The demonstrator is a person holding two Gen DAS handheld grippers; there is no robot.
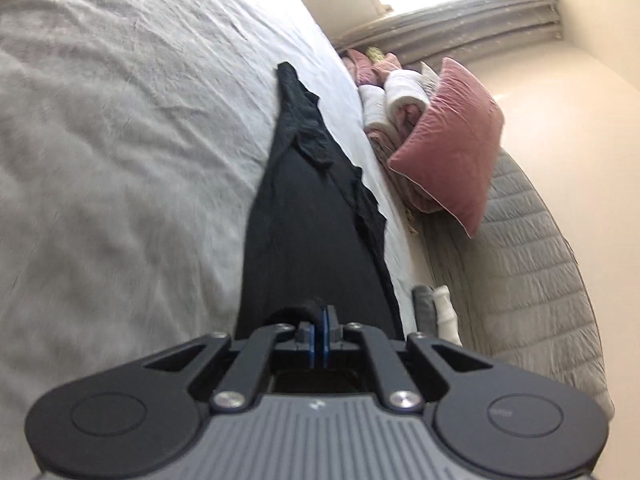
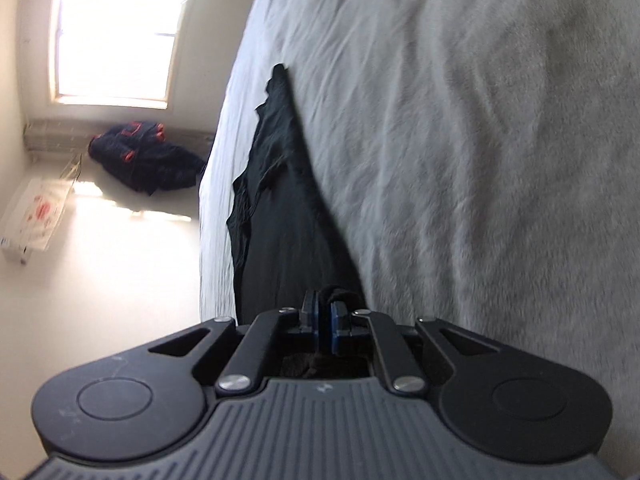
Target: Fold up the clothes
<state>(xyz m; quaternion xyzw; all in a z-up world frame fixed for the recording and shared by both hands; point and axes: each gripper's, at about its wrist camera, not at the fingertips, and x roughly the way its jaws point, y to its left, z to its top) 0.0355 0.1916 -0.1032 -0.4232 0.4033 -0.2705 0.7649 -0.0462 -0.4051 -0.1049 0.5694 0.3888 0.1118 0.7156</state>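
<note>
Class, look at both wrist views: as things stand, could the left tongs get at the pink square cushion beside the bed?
Probably not yet. The left tongs are shut on the black fabric garment, so they are occupied, though nothing seems to block the way to the pink square cushion.

A home bedroom: a bed (image 1: 100, 140) under a wrinkled pale sheet is filling the view, a pink cushion (image 1: 448, 140) is lying alongside, and daylight is coming through a window (image 2: 116, 32).
</note>
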